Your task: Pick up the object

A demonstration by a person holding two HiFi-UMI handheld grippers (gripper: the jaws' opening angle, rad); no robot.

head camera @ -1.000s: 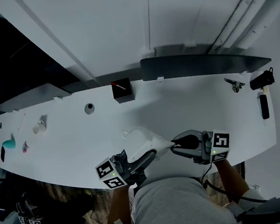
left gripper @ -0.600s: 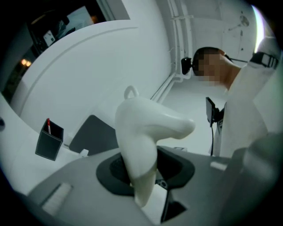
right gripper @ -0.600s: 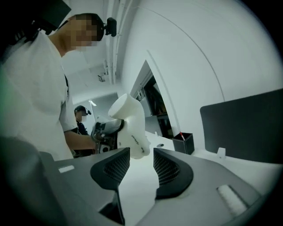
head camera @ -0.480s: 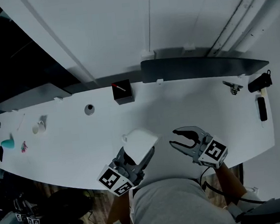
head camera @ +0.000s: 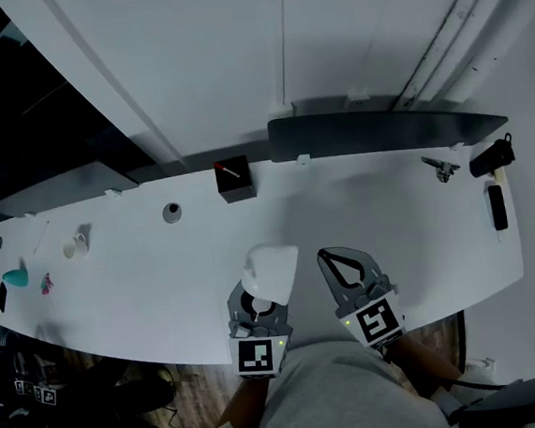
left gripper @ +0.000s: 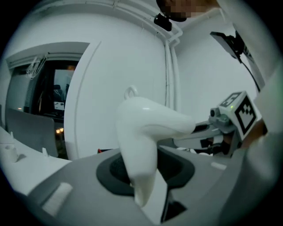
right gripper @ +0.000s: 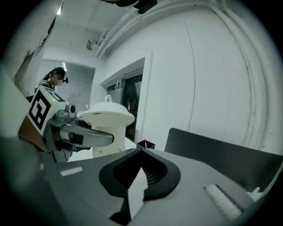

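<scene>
Now the white table [head camera: 141, 268] curves under a long dark panel [head camera: 382, 131] at its back edge. Over the near edge the left gripper [head camera: 260, 298], whose jaws have just been closing, pinches the narrow stem of the white object [head camera: 271, 271]. Just beside it, the right gripper [head camera: 336, 256] has just closed fully on nothing, and farther back sits a small black box [head camera: 234, 179].

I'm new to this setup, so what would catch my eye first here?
A white curved object, over the near edge of the white table, is clamped in the left gripper, whose jaws have just been closing on it. Beside it, the right gripper has its jaws shut and empty.
</scene>
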